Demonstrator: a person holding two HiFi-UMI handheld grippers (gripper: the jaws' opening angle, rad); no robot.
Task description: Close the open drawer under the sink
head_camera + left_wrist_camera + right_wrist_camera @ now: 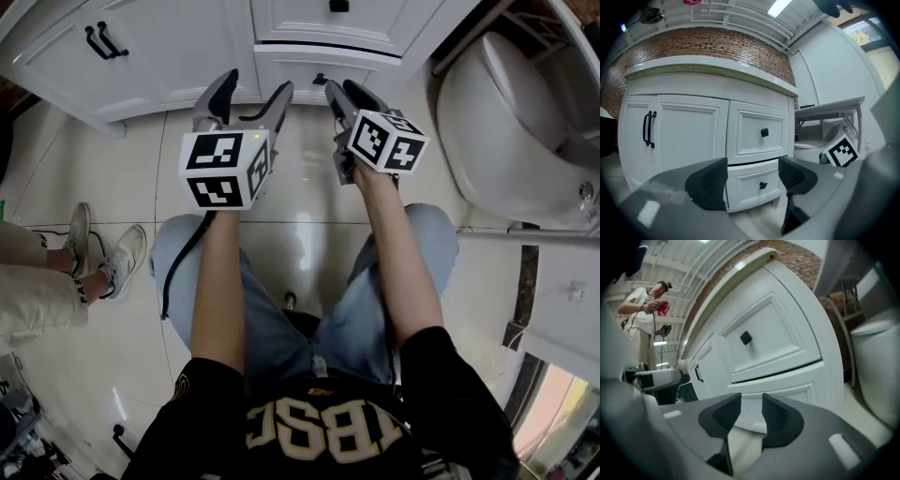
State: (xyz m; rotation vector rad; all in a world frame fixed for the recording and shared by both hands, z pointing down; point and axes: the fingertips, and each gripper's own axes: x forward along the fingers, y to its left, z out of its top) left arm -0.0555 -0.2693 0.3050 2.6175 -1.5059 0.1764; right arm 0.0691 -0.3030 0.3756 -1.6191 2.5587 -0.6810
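1. Nearest in the head view, the person's blue jeans [272, 323] fold over the glossy cream floor [300, 202], with both forearms reaching toward 12 o'clock.
2. The left gripper [253, 92] carries its marker cube above the left knee. Its jaws stand wide apart and grip nothing. In the left gripper view the cabinet shows through the gap, well beyond the pads.
3. The right gripper [342, 91] sits just beside it, at its 3 o'clock. Its jaws are drawn in to a slim slit and grip nothing. The right gripper view shows the room tilted.
4. At 9 o'clock of the knees, a bystander's sneakers [120, 264] and beige trouser leg stand on the floor.
5. The open drawer [291, 64] is the lower of two, at 12 o'clock of the grippers and apart from both. Its white front juts a little past the one above, with a dark gap along its top. It bears a small black knob [762, 185].
6. Directly above it, the upper drawer [761, 133] sits flush. At its 9 o'clock are the double doors [670, 136] with paired black handles.
7. At 2 o'clock of the grippers, a white toilet [506, 122] stands near the cabinet's side.
8. Farthest, a pale bench [717, 69] tops the cabinet under a brick wall [712, 44].
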